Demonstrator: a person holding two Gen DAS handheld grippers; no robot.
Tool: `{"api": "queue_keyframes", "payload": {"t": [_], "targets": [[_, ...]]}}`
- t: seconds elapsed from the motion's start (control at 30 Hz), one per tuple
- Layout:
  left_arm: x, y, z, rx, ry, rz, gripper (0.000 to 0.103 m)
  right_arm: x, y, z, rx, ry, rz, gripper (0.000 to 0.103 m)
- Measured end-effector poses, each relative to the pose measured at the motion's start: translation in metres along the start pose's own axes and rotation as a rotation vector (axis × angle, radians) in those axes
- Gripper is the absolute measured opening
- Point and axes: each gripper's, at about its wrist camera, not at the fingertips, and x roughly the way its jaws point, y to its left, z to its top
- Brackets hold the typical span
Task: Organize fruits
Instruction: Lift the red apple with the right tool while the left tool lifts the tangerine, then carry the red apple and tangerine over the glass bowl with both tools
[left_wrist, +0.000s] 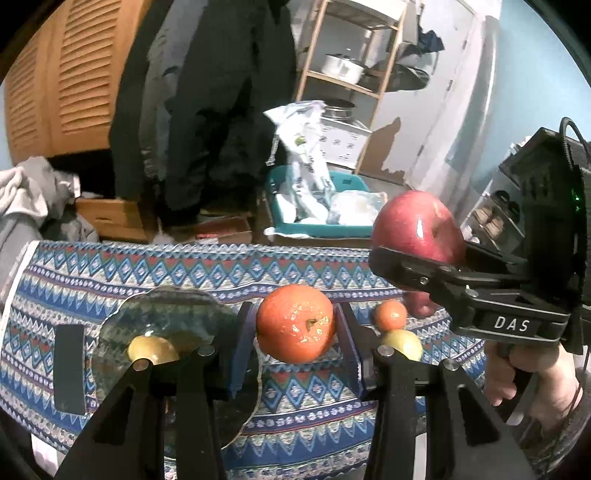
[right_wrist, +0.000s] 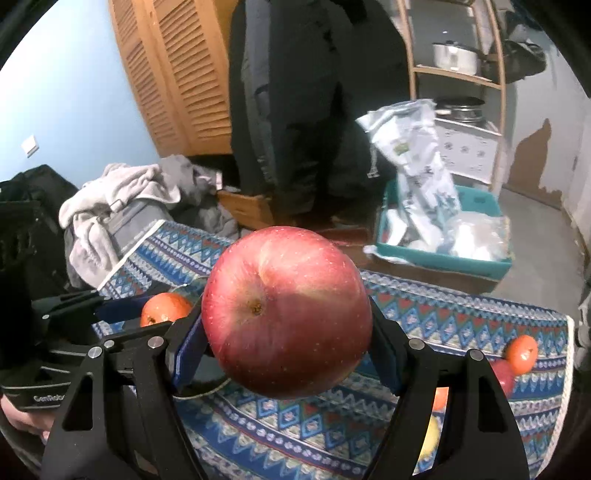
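My left gripper (left_wrist: 295, 325) is shut on an orange (left_wrist: 295, 323) and holds it above the patterned cloth, just right of a glass plate (left_wrist: 166, 317) that holds a yellow fruit (left_wrist: 152, 349). My right gripper (right_wrist: 286, 332) is shut on a big red apple (right_wrist: 286, 310), held in the air above the table; the apple also shows in the left wrist view (left_wrist: 417, 225), to the right and higher than the orange. The left gripper's orange shows at the left of the right wrist view (right_wrist: 164, 308).
On the cloth (left_wrist: 295, 384) to the right lie a small orange (left_wrist: 389, 314), a yellow-green fruit (left_wrist: 404, 343) and a red fruit (left_wrist: 419, 304). Beyond the table stand a teal bin (left_wrist: 317, 206) with bags, cardboard boxes, a clothes pile (right_wrist: 122, 199) and a shelf.
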Motion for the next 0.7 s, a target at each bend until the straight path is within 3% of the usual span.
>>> {"api": "queue_keyframes", "payload": {"t": [0.7], "targets": [[0.022,0.094,-0.038,-0.166,0.09,0.088,0.045,0.106,0.06,0.006,-0.034,0.161,0.122,0.077]]}}
